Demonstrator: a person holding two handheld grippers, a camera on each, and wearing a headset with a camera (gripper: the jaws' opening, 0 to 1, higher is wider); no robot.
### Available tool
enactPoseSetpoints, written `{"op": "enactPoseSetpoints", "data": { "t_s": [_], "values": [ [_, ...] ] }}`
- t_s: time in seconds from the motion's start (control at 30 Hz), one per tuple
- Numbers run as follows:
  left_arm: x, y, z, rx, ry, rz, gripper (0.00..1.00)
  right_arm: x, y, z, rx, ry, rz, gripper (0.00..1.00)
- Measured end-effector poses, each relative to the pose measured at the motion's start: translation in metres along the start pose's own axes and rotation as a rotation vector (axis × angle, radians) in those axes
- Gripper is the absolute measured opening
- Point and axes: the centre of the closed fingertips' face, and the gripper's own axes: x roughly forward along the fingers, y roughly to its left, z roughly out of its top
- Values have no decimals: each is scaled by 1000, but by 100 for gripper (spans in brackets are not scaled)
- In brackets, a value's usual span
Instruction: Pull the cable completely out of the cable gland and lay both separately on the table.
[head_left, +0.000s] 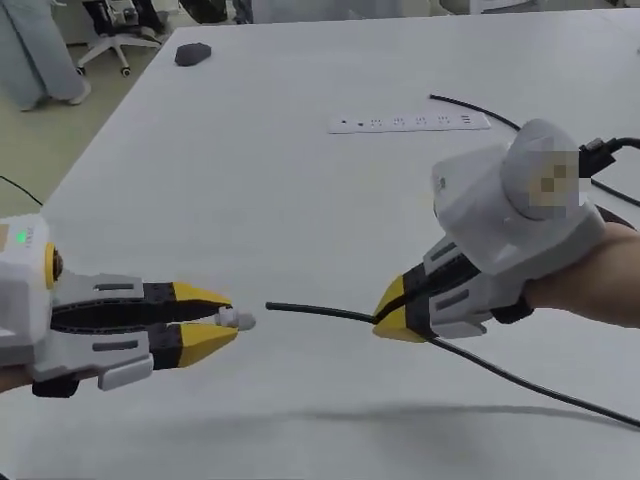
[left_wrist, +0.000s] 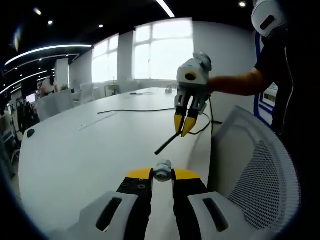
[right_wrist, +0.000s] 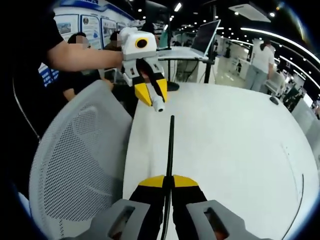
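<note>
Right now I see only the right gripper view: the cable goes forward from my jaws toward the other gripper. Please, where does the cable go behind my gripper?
Observer: In the head view, the cable comes out behind the right gripper and runs over the table to the picture's right edge.
Operator: And the gland, is something inside it?
Observer: In the left gripper view, the cable gland sits pinched between the tips of the left gripper, and no cable enters it.
</note>
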Motion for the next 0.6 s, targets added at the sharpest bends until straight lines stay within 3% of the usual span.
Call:
{"op": "enactPoseSetpoints", "data": {
  "t_s": [0.17, 0.33, 0.43, 0.6],
  "values": [
    [-21, 8, -7, -54, -63, 100, 15, 15, -6, 33, 18, -102, -47, 0],
    [-35, 10, -26, -106, -66, 161, 15, 33, -2, 59, 42, -150, -48, 0],
    [-45, 13, -32, -126, -82, 195, 15, 44, 6, 70, 27, -165, -24, 0],
    [-58, 20, -39, -153, -121, 253, 15, 60, 9, 93, 3, -198, -40, 0]
  ]
}}
